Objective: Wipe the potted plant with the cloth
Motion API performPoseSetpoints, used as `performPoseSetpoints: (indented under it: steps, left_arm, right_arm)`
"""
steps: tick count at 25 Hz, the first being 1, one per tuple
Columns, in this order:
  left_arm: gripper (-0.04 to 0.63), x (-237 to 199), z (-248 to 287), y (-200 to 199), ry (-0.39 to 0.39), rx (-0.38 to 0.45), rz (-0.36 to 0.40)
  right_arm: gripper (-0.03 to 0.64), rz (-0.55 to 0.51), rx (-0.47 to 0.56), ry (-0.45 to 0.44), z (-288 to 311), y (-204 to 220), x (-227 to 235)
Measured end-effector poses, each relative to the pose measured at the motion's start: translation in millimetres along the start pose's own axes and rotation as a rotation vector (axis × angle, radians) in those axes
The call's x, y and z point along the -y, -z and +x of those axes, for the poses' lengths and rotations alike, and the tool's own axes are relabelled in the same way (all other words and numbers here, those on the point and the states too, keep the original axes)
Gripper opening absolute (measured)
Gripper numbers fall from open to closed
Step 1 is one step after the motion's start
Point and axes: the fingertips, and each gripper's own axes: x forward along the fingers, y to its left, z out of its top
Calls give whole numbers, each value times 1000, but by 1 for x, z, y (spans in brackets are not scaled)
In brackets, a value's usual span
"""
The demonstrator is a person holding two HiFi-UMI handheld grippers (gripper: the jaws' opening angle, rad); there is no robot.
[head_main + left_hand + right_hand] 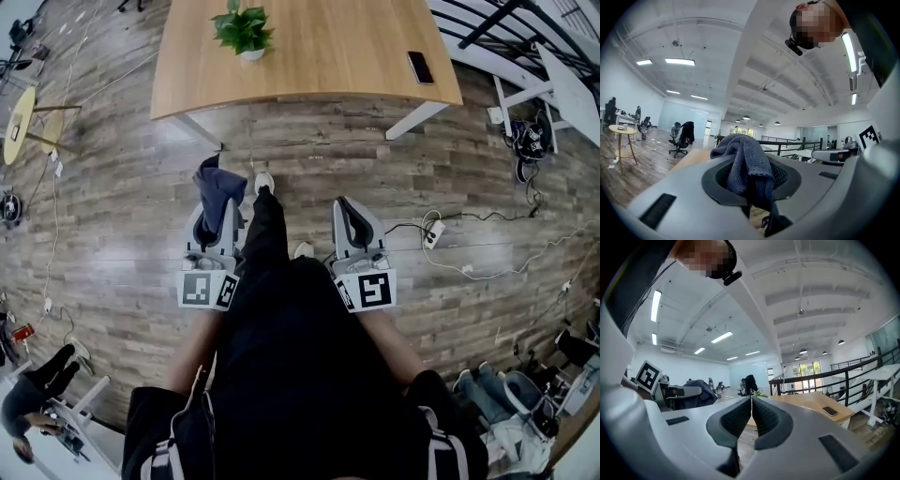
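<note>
A small potted plant (243, 33) with green leaves in a white pot stands on the wooden table (328, 56), near its far left side. My left gripper (214, 192) is shut on a dark blue-grey cloth (218, 187), which bunches between the jaws (743, 164) in the left gripper view. My right gripper (349, 208) is shut with nothing in it; its pads (740, 416) meet. Both grippers are held level over the floor, short of the table's near edge. In the right gripper view the plant (761, 393) peeks just above the jaw tips.
A black phone (420, 67) lies on the table's right part. A power strip (433, 232) and cables lie on the wood floor at the right. A round side table (19, 122) stands at the left. A railing (487, 19) runs past the table's right end. Office chairs (682, 138) stand far off.
</note>
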Motion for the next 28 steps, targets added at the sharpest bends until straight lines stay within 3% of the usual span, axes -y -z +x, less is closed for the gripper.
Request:
performPoseSetpoints:
  steps: [8, 16, 19, 24, 28]
  left_arm:
    - [112, -23, 83, 28, 79, -47, -49]
    - [112, -81, 146, 36, 81, -104, -57]
    - [112, -106, 167, 39, 115, -98, -52]
    - [112, -146, 201, 43, 148, -109, -62]
    - [112, -172, 223, 56, 139, -131, -24]
  right_arm:
    - [20, 54, -39, -21, 85, 2, 27]
    - [20, 59, -73, -124, 199, -12, 23]
    - [20, 66, -114, -144, 240, -9, 18]
    - [20, 50, -130, -93, 292, -5, 30]
    - [20, 42, -125, -69, 315, -8, 42]
